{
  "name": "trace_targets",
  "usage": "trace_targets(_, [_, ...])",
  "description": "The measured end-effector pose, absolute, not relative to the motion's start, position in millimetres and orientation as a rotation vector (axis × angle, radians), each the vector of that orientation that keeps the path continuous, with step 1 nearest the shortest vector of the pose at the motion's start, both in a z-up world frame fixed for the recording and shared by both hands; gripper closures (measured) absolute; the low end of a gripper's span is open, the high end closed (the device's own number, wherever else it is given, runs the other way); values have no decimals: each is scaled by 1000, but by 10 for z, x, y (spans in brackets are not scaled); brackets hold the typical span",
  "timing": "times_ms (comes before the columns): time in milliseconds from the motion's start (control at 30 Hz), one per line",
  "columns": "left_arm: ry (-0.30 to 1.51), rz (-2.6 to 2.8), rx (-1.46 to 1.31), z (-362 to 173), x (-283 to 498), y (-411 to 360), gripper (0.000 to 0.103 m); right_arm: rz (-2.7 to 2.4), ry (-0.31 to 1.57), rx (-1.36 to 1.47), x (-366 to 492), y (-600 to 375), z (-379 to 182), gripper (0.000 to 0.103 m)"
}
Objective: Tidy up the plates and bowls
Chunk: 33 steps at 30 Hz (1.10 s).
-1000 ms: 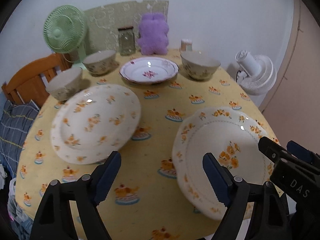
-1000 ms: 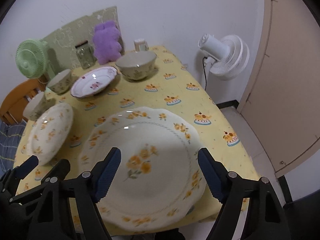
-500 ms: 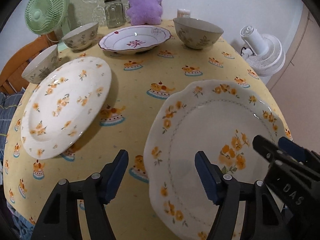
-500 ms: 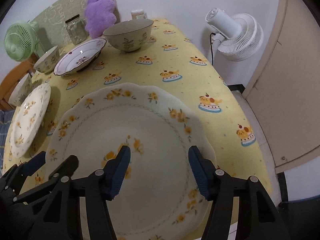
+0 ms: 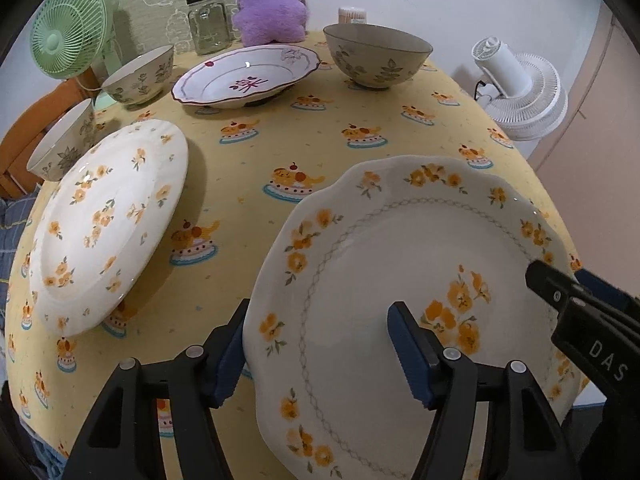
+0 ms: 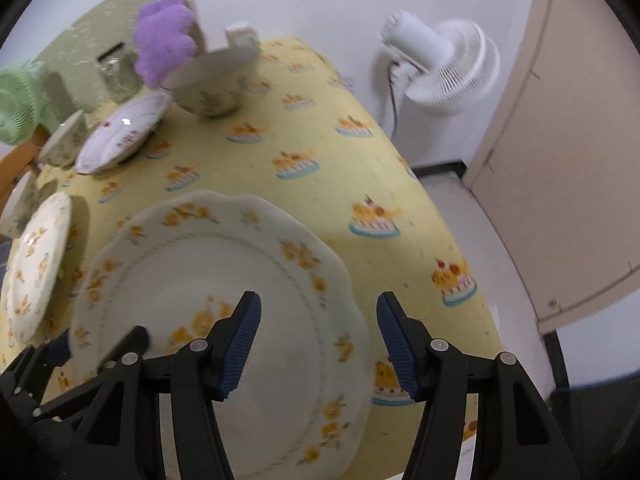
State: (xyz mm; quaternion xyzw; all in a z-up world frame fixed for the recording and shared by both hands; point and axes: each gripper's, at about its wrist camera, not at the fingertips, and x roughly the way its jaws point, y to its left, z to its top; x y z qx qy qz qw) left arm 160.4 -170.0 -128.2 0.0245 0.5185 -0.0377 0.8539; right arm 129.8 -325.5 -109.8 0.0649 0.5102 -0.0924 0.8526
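Both tools point steeply down at the near side of the worktop [image 5: 260, 152], one on each flank of the scalloped flowered plate [image 5: 400, 248]. The left tool [image 5: 318, 312] straddles that plate's left rim. One finger sits just outside the rim, the other hangs over the plate's well, and the jaws are closing with the rim between them, though we see no pad pressing yet. The right tool [image 6: 318, 304] stands spread across the right rim, with its inner finger above the plate and its outer finger over bare cloth.

The scalloped plate lies flat, close to the near right edge of the worktop, where the cloth falls away toward the floor and the white fan [image 5: 520, 96]. To its left the round flowered plate [image 5: 108, 216] sits near the left edge, apart from it, with a strip of clear cloth between them.

The middle of the worktop is open. At the far side, the pink-patterned plate [image 5: 248, 76] sits between the large bowl [image 5: 376, 56] and two small bowls [image 5: 140, 76].
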Motion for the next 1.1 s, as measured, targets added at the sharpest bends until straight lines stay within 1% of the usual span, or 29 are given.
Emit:
trace_targets(133, [1094,-71,53,-1295,1624,-1707,35,-189,1116,155,1307,-3302,-1217,40])
trace_targets(167, [1095,-70,52,-1295,1630,-1710,35,-176,1121,152,1320,-3286,-1232,44])
trace_targets(200, [1095,-67,53,-1295,1636,-1711,35,-159,1126,150,1338,-3263,-1242,45])
trace_targets(333, [1101,-31,41,-1288,1683,-1676,34,-160,1151,143,1463,-3197,-1238,44])
trace_targets(867, [1086,159,-35,-1250,2111,-1411,35,-1,1152,92,2109,-2913,-1251,44])
trace_targets(1100, [1094,166,-66,-1266,2167,-1382,35,29,1146,93,2212,-2901,-1258,44])
